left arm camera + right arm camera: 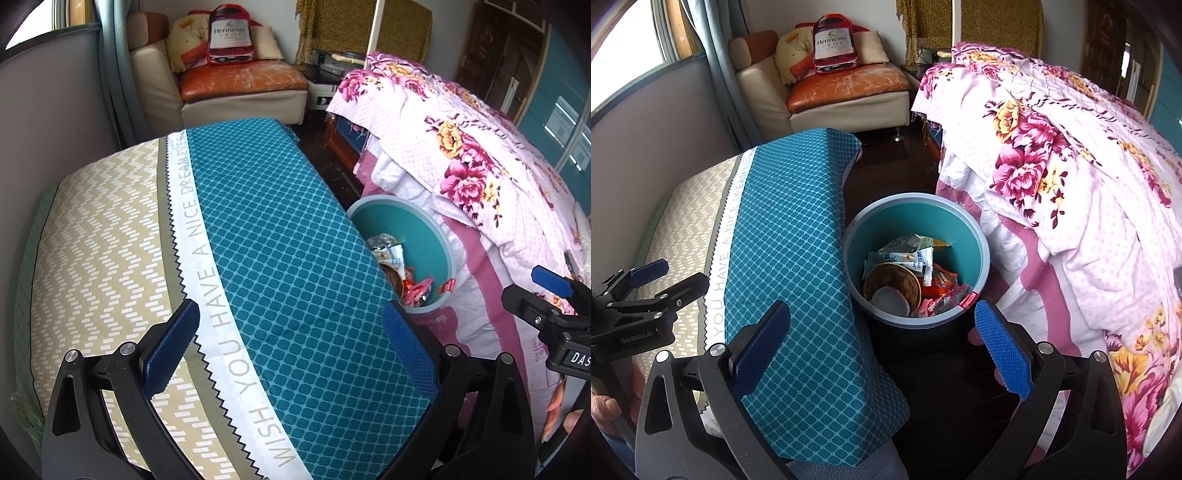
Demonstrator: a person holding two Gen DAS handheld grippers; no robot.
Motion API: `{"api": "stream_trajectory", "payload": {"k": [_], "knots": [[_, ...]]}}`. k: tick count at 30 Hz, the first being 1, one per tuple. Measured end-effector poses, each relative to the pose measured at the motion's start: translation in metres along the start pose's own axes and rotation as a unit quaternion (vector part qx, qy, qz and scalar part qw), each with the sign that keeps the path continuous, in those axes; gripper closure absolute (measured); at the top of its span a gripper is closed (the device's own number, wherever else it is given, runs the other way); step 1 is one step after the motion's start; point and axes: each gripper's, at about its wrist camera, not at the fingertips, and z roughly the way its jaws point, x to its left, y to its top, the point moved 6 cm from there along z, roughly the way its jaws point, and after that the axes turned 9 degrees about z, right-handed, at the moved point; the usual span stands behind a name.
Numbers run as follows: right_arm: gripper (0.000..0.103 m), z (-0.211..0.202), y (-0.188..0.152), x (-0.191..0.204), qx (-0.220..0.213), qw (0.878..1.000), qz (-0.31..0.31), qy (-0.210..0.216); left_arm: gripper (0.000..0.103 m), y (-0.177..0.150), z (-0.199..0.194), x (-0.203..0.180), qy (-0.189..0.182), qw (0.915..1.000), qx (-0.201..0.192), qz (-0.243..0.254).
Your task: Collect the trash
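Observation:
A round teal trash bin (964, 236) stands on the dark floor between a cloth-covered surface and a bed. Inside it lie crumpled wrappers (919, 254), a brown paper bowl (897, 282) and red packets (942, 291). My right gripper (882, 349) hangs open above the bin's near side with nothing between its blue pads. My left gripper (291, 347) is open and empty over the teal patterned cloth (280, 229). In the left wrist view the cloth hides the bin's (406, 229) left side, and the right gripper (535, 291) shows at the right edge.
A bed with a pink floral quilt (1071, 177) crowds the bin's right side. The cloth's beige half (96, 251) runs along a grey wall. A beige and orange armchair (846, 88) with a bottle-shaped cushion stands at the back. A hand (605, 406) shows at lower left.

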Motion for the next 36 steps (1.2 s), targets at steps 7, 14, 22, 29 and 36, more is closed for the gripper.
{"api": "stream_trajectory", "payload": {"k": [7, 14, 22, 29, 36], "knots": [[0.007, 0.012, 0.003, 0.0, 0.012, 1.0, 0.001, 0.002, 0.004, -0.002, 0.01, 0.007, 0.005, 0.9999, 0.01, -0.007], [0.007, 0.022, 0.005, 0.003, 0.02, 1.0, 0.002, 0.0, 0.004, -0.003, 0.018, 0.011, 0.003, 0.9998, 0.017, -0.011], [0.007, 0.032, 0.004, 0.005, 0.028, 1.0, 0.0, -0.002, 0.004, -0.009, 0.028, 0.014, -0.005, 0.9996, 0.025, -0.015], [0.007, 0.041, 0.002, 0.006, 0.036, 0.999, 0.002, -0.006, 0.004, -0.015, 0.036, 0.014, -0.012, 0.9994, 0.025, -0.019], [0.007, 0.048, 0.001, 0.004, 0.041, 0.999, 0.005, -0.012, 0.004, -0.019, 0.039, 0.02, 0.002, 0.9994, 0.023, -0.024]]}}
